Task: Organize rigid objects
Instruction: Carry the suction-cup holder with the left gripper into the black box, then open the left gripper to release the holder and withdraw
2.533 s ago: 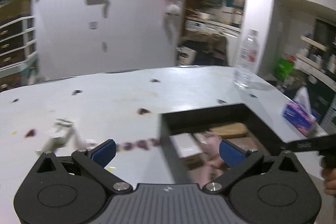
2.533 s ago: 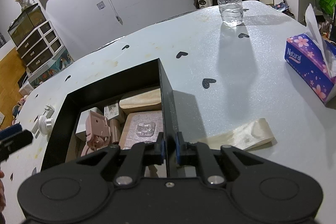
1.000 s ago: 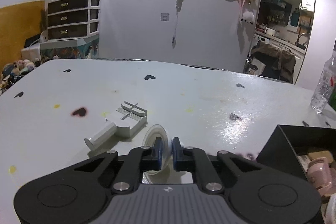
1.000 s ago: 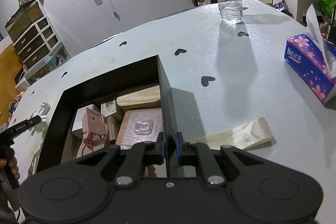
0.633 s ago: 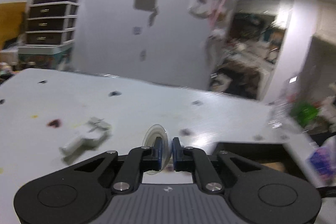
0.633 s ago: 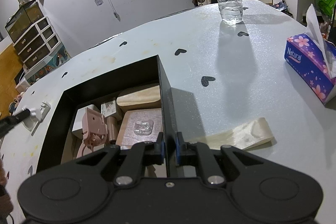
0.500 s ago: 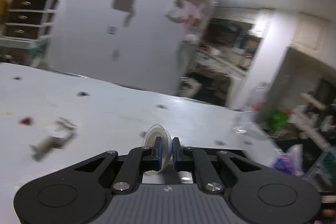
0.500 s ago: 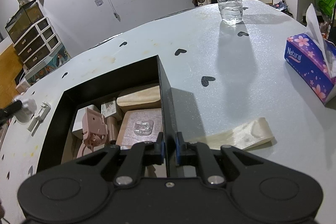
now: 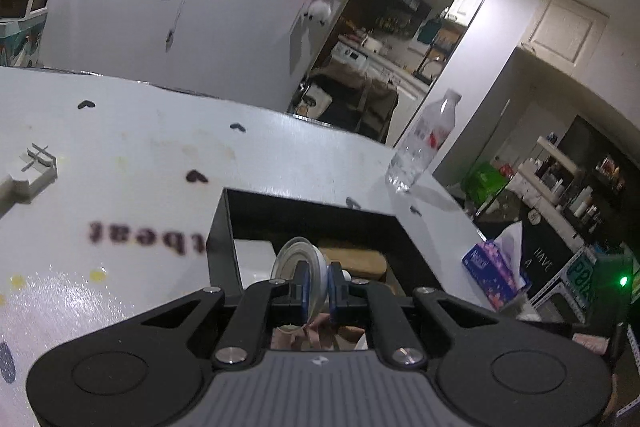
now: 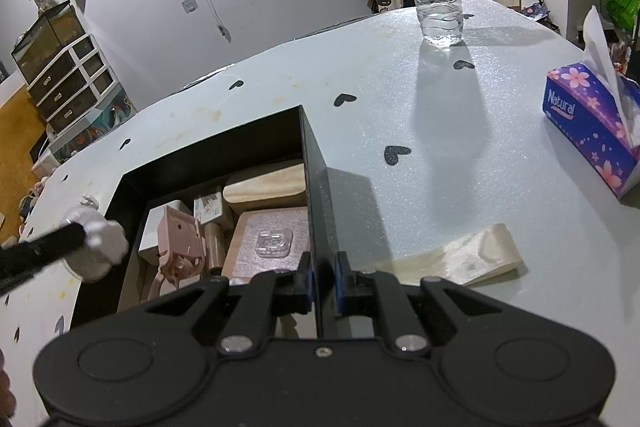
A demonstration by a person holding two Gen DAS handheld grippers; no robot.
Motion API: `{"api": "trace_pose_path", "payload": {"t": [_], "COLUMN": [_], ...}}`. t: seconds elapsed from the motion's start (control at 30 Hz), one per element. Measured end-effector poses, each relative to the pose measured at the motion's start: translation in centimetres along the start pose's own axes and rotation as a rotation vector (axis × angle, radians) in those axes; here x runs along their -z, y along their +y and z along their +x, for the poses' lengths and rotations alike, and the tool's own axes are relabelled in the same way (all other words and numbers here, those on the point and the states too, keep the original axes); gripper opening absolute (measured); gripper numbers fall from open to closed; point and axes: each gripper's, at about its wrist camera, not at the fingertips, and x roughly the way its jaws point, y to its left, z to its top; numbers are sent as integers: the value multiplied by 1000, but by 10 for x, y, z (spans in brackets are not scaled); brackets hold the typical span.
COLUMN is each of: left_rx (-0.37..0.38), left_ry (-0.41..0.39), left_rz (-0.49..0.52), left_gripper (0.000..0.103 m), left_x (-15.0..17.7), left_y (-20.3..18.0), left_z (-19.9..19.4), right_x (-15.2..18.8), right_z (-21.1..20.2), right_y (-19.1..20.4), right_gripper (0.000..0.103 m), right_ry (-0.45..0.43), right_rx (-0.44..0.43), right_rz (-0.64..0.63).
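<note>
The left gripper [image 9: 317,281] was clamped on a clear round suction hook [image 9: 294,265], which was held over the near left part of the black box [image 10: 316,195]. The right gripper [image 10: 322,279] was clamped on the box's right wall. A white plastic hook [image 9: 30,175] was left on the white table [image 10: 460,187], to the box's left.
</note>
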Motion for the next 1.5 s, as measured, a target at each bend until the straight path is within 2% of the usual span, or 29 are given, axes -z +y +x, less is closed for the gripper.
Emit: {"api": "trace_pose_path", "payload": {"t": [0.37, 0.47, 0.6, 0.7, 0.8, 0.9, 0.97, 1.2, 1.5], "left_rx": [-131, -129, -133, -133, -127, -124, -121, -103, -114], "left_ry": [-28, -19, -22, -20, -11, -9, -12, -1, 9], "left_rz": [63, 62, 93, 124, 168, 198, 220, 286, 317], "left_gripper": [13, 27, 32, 45, 53, 72, 78, 95, 103], "left_x": [3, 2, 3, 4, 6, 8, 9, 13, 16], "left_y": [-2, 0, -3, -7, -13, -20, -24, -36, -41], "left_z": [3, 3, 0, -3, -3, -6, -8, -10, -9], "right_x": [0, -1, 0, 0, 0, 0, 0, 0, 0], "right_z": [0, 0, 0, 0, 0, 0, 0, 0, -1], "right_y": [0, 0, 0, 0, 0, 0, 0, 0, 0], "right_gripper": [11, 12, 12, 12, 12, 12, 12, 12, 12], "right_ry": [-1, 0, 0, -1, -1, -1, -1, -1, -1], "right_rx": [-5, -5, -5, -6, -5, -5, -6, -6, -7], "right_rz": [1, 2, 1, 1, 1, 1, 1, 1, 3]}}
